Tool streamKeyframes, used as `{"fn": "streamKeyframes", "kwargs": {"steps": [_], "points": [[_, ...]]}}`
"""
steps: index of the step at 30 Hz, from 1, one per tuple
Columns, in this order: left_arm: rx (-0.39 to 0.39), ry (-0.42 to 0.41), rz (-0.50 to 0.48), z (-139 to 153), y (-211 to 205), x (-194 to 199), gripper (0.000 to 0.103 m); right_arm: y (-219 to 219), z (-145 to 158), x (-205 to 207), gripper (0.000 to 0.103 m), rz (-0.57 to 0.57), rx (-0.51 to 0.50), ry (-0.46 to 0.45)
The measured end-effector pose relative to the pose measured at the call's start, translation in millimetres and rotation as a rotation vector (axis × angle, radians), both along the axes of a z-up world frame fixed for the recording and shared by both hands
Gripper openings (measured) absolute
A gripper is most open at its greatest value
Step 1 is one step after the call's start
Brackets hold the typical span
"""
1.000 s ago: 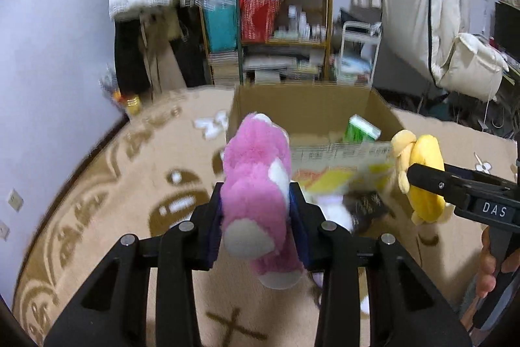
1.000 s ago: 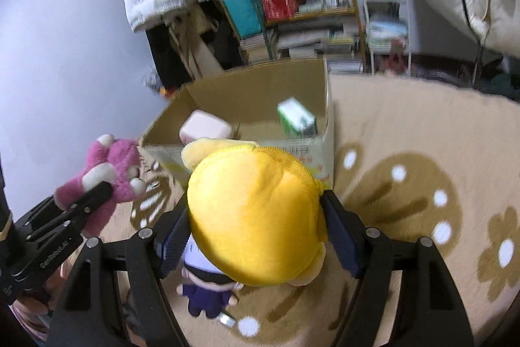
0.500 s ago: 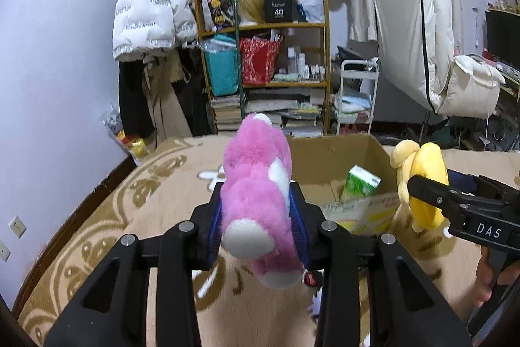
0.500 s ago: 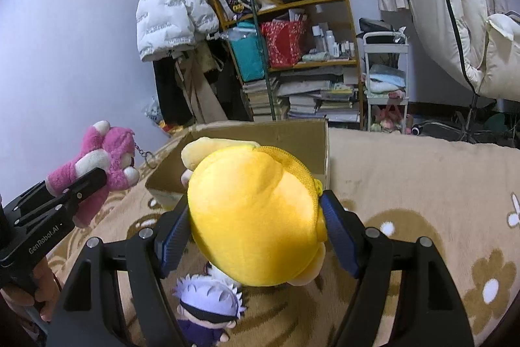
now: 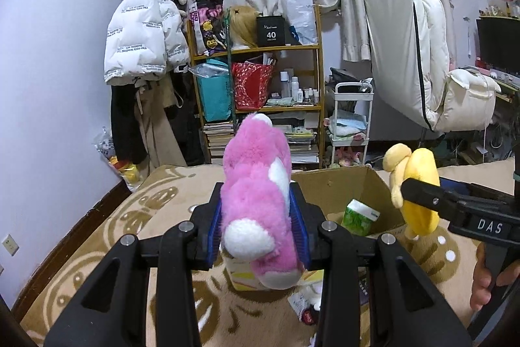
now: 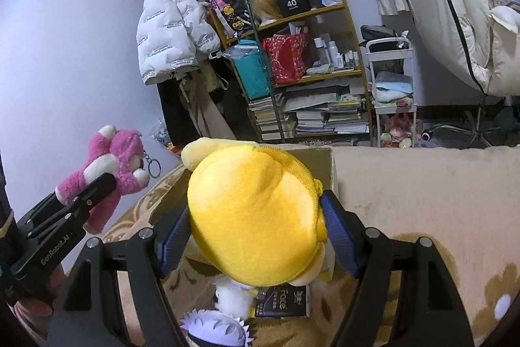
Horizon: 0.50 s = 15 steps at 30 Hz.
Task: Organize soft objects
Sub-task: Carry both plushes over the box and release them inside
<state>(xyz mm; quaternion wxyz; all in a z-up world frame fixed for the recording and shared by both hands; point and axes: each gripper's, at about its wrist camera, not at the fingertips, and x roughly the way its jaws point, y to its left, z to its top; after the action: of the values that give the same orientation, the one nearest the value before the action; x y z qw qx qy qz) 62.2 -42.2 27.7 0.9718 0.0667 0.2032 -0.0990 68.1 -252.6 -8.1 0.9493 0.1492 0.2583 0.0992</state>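
Observation:
In the left wrist view my left gripper point(image 5: 257, 217) is shut on a pink-and-white plush bear point(image 5: 256, 178), its blue pads squeezing the body. Behind it stands an open cardboard box point(image 5: 338, 184) on the rug. To the right, my right gripper point(image 5: 419, 194) holds a yellow plush point(image 5: 419, 171) over the box's near right corner. The right wrist view shows that yellow plush point(image 6: 256, 217) filling my right gripper point(image 6: 256, 231), pads pressed on both sides. The pink bear point(image 6: 110, 161) with its key ring hangs in the left gripper point(image 6: 84, 197) at far left. The box rim point(image 6: 312, 150) shows just beyond.
A green tissue pack point(image 5: 359, 215) lies inside the box. On the rug lie a small pale-haired doll point(image 6: 214, 327), a white fluffy toy point(image 6: 230, 298) and a black packet point(image 6: 282, 301). A cluttered shelf point(image 5: 260, 80), a white trolley point(image 5: 351, 116) and hung coats point(image 5: 146, 28) line the far wall.
Both grippers have risen and tilted upward with their plush toys still held. The box has dropped lower in both views and more of the far wall shows.

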Motion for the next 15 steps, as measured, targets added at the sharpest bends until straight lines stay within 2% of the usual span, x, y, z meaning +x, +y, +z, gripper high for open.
{"fn": "streamKeyframes", "kwargs": {"steps": [5,15], "points": [[0.019,-0.005,-0.011,-3,-7,14,0.035,4,1,12,0.079,0.021,-0.028,-0.022],[0.06,0.033,-0.049,-19,-20,35,0.036,1,0,37,0.08,0.045,-0.014,-0.031]]}}
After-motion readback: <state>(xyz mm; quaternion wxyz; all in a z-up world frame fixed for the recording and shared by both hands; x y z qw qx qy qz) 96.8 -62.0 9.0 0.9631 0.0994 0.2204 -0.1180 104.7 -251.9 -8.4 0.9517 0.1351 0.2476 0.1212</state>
